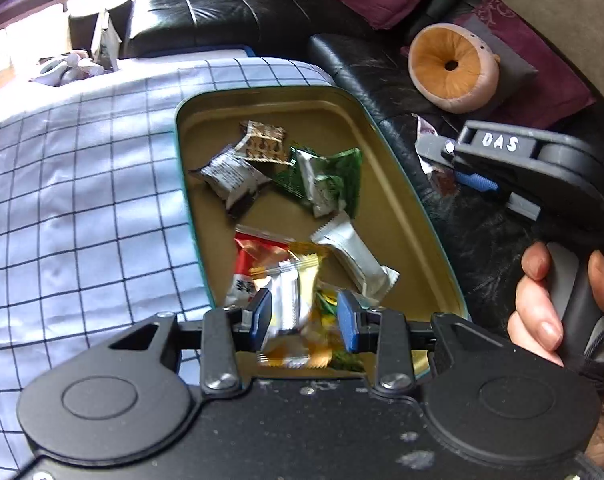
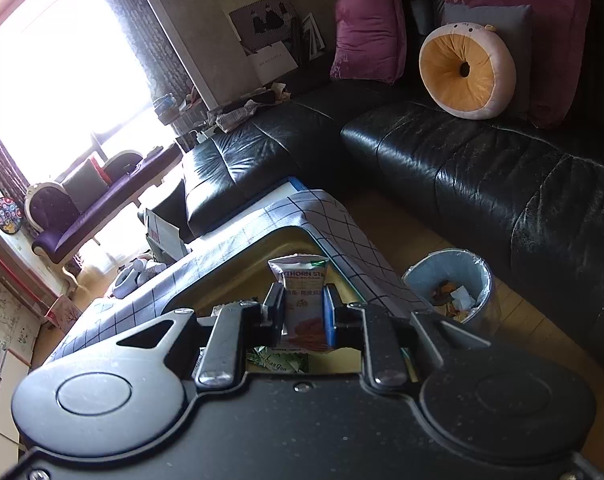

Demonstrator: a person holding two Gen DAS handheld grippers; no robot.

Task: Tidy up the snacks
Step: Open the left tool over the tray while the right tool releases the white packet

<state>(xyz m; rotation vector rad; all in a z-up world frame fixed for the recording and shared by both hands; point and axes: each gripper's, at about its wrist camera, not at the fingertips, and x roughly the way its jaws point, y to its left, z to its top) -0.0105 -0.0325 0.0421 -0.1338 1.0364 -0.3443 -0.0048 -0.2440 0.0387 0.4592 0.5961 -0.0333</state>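
Left gripper (image 1: 305, 312) hung over near end of gold metal tray (image 1: 418, 208) on checked cloth (image 1: 82, 200), blue pads spread apart, blurred yellow-and-silver snack packet (image 1: 290, 304) between them; contact could not be told. More wrapped snacks lay inside tray. Right gripper (image 2: 301, 312) pinched white packet with red hawthorn print (image 2: 302, 304), held upright above same tray (image 2: 238, 264).

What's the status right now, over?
Left gripper open over yellow packet. Right gripper shut on snack packet, above tin. Nothing blocking.
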